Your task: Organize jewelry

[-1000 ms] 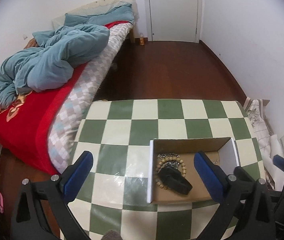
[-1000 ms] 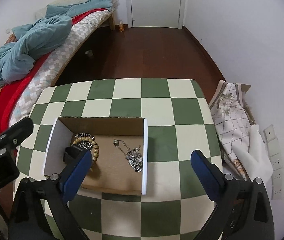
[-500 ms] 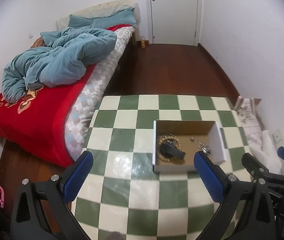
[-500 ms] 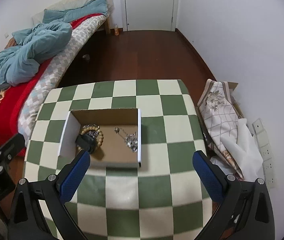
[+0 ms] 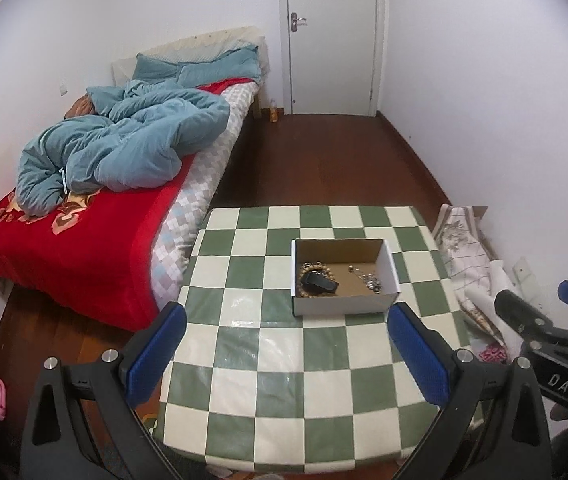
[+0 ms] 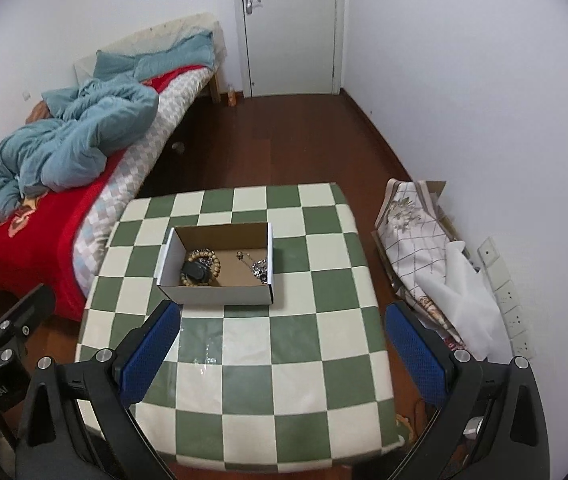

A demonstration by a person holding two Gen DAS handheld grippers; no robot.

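Both blue-padded grippers, left (image 5: 286, 350) and right (image 6: 281, 346), hang wide and empty; wooden bead bracelet (image 6: 203, 267) and silver chain (image 6: 259, 266) sit inside the open cardboard box (image 6: 213, 295), so it looks sorted.

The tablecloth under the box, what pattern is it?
The tablecloth has green and cream checks, clearest in the right wrist view.

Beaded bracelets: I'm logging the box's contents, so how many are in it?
1: the wooden bead bracelet in the cardboard box, left side, under a black item. Others may be hidden.
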